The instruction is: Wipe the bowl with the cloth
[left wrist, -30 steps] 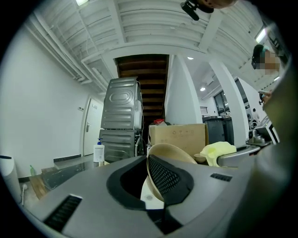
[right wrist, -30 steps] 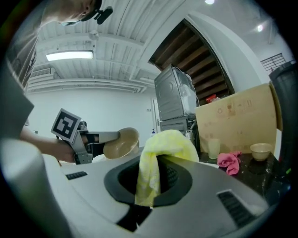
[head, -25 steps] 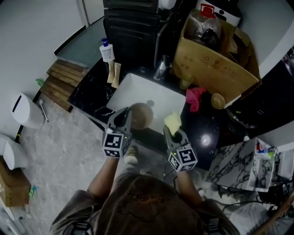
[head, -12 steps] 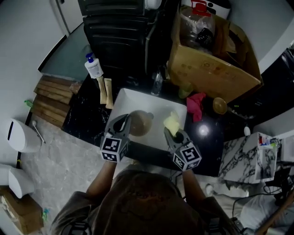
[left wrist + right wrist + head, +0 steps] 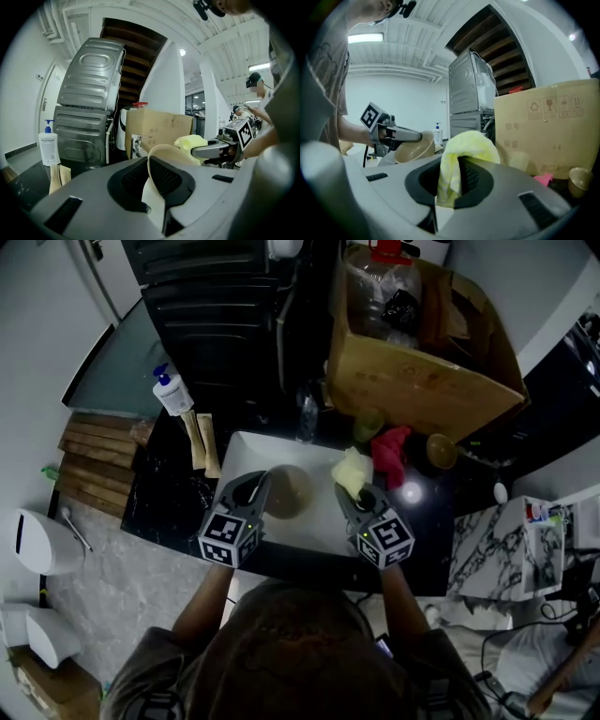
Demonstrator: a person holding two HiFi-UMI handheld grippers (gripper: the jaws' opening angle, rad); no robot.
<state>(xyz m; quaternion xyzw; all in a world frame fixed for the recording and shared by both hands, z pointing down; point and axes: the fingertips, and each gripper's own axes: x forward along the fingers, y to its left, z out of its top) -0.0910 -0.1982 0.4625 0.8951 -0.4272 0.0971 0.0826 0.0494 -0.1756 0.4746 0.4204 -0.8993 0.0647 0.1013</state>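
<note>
Gripping the rim of the tan bowl (image 5: 286, 491), the left tongs (image 5: 255, 486) hold it over the white sink (image 5: 314, 526) set in the dark tabletop (image 5: 431, 531). Just right of the bowl and apart from it, the right tongs (image 5: 360, 495) are clamped on a bunched yellow cloth (image 5: 351, 470), with a pink rag (image 5: 389, 446) and a cardboard box (image 5: 422, 381) beyond.

Sink (image 5: 309, 529) set in counter (image 5: 169, 493).
Bowl (image 5: 289, 491) over sink, clamped by left gripper (image 5: 258, 486).
Cloth (image 5: 351, 470) right of bowl, pinched in right gripper (image 5: 356, 493).
Cardboard box (image 5: 412, 390) behind sink.
Pump bottle (image 5: 173, 395) behind-left.
</note>
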